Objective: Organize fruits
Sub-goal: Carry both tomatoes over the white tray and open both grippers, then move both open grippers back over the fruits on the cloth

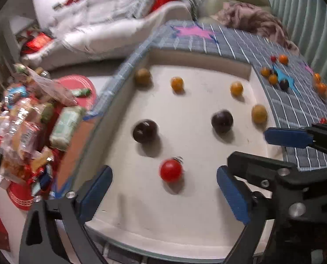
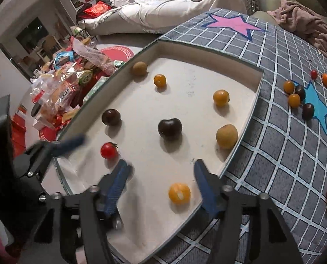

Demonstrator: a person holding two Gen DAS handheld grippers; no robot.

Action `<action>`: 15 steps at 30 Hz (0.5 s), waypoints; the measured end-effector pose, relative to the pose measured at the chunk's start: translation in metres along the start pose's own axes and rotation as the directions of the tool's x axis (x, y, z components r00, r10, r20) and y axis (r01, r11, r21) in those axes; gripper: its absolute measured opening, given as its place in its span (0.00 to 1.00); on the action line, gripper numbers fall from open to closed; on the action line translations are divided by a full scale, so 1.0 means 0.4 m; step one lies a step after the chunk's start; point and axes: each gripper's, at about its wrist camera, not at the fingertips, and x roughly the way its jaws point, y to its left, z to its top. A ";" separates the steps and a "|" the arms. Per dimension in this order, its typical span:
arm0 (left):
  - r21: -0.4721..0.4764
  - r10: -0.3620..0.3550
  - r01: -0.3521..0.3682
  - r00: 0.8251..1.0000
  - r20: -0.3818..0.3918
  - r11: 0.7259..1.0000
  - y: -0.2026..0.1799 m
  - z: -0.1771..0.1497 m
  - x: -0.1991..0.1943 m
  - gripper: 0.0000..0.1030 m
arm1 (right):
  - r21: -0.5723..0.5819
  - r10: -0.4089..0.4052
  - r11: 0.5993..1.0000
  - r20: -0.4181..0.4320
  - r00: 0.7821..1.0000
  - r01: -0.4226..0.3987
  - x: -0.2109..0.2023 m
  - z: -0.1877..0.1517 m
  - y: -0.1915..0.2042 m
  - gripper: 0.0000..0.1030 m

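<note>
Both grippers hang over the white tray (image 2: 240, 118) with tongs spread and gripping nothing: the left gripper (image 1: 163, 189) frames a red cherry tomato (image 1: 171, 170), the right gripper (image 2: 161, 184) an orange tomato (image 2: 179, 193) lying free between its pads. Across the tray, two dark tomatoes (image 2: 170, 128) sit mid-floor, yellow and orange ones toward twelve and three o'clock. More small tomatoes (image 2: 295, 94) cluster on the checked cloth (image 2: 273, 154) at three o'clock.

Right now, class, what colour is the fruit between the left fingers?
Red tomato, clearest in the left wrist view.
</note>
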 end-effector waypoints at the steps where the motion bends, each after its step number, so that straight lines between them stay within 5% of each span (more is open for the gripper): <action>1: 0.006 -0.019 0.018 1.000 0.008 1.000 -0.003 0.001 -0.008 0.95 | 0.004 0.006 1.000 0.006 1.000 -0.007 -0.008 0.002 -0.001 0.79; 4: 0.005 -0.029 0.029 1.000 -0.002 1.000 -0.008 0.006 -0.013 0.95 | 0.012 0.011 1.000 0.018 1.000 -0.011 -0.030 0.005 0.000 0.81; 10: -0.024 -0.053 0.053 0.999 -0.008 0.998 -0.009 -0.003 -0.037 0.95 | 0.004 -0.051 0.999 0.054 0.997 0.051 -0.073 -0.004 0.002 1.00; 15: -0.023 -0.045 0.045 0.999 -0.017 0.999 -0.023 -0.034 -0.055 0.95 | 0.017 -0.032 0.999 0.054 0.998 0.032 -0.096 -0.023 -0.011 1.00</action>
